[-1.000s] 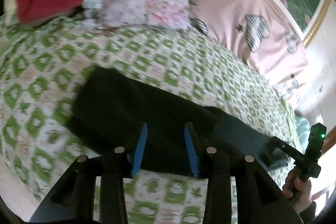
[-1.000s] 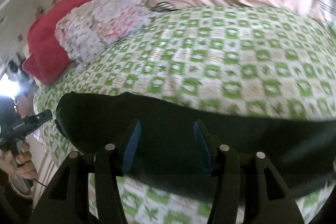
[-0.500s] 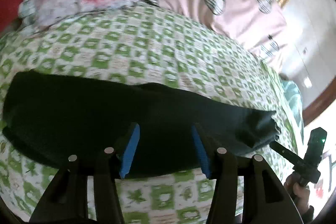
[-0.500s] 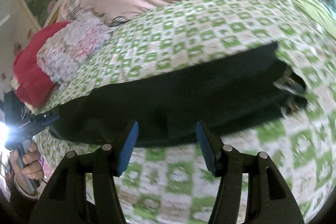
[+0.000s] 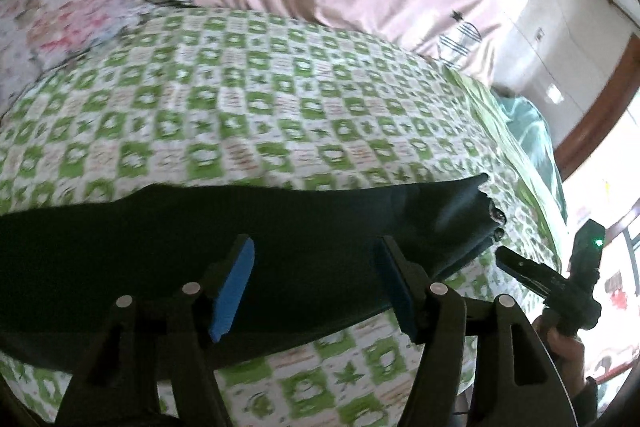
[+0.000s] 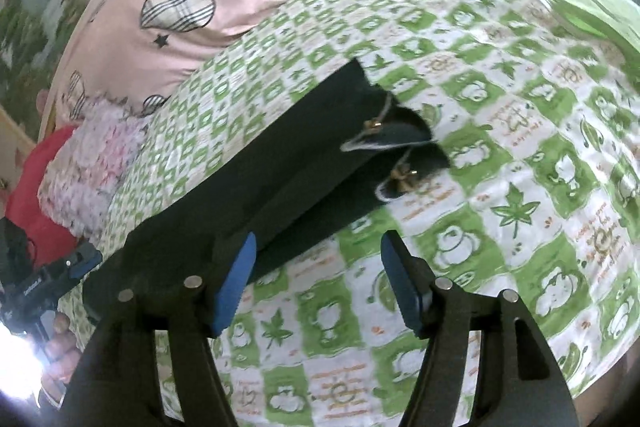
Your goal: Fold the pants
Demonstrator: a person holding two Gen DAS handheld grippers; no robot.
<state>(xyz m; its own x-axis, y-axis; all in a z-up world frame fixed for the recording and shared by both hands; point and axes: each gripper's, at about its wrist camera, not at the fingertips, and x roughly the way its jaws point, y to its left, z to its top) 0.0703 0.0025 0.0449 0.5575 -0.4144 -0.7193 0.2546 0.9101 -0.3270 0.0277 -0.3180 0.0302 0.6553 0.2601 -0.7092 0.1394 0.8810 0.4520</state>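
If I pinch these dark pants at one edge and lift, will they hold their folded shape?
Probably not. The dark pants lie limp and flat on the checked bedspread, so they would likely droop. The layers at the open end already gape, so they may slide apart.

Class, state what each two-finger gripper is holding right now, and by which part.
Nothing. The left gripper and right gripper are both opening, pads off the dark folded pants lying on the green-checked bedsheet.
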